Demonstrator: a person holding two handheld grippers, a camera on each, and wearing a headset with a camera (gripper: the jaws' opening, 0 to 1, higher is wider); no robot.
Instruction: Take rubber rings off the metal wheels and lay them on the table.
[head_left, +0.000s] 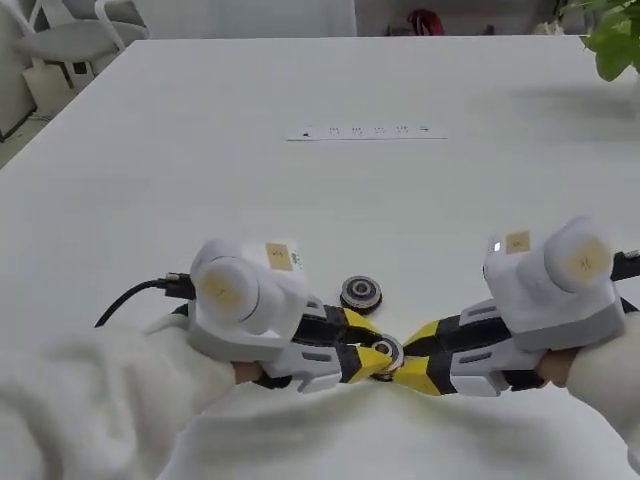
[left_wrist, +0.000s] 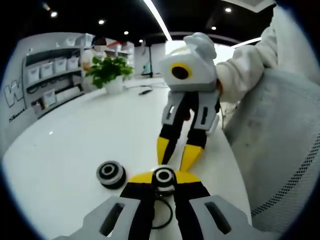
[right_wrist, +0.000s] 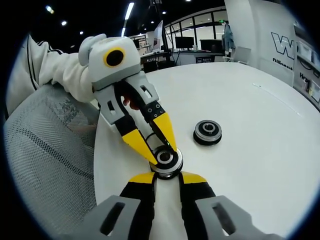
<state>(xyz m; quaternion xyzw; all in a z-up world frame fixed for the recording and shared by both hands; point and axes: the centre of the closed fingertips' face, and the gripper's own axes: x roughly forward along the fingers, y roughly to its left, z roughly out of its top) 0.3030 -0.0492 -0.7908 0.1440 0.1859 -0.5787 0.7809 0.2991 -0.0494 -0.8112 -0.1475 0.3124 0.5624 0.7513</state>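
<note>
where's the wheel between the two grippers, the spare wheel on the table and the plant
held wheel (head_left: 386, 353), head view, on its shiny centre
spare wheel (head_left: 361, 292), head view, on its top face
plant (left_wrist: 106, 70), left gripper view, on its leaves

Lighting is bright, even and overhead; ceiling strip lights (left_wrist: 157, 20) show in both gripper views, and the white table (head_left: 300, 200) carries only soft shadows. The head view's far background is slightly blurred; gripper views bend strongly toward their edges.
</note>
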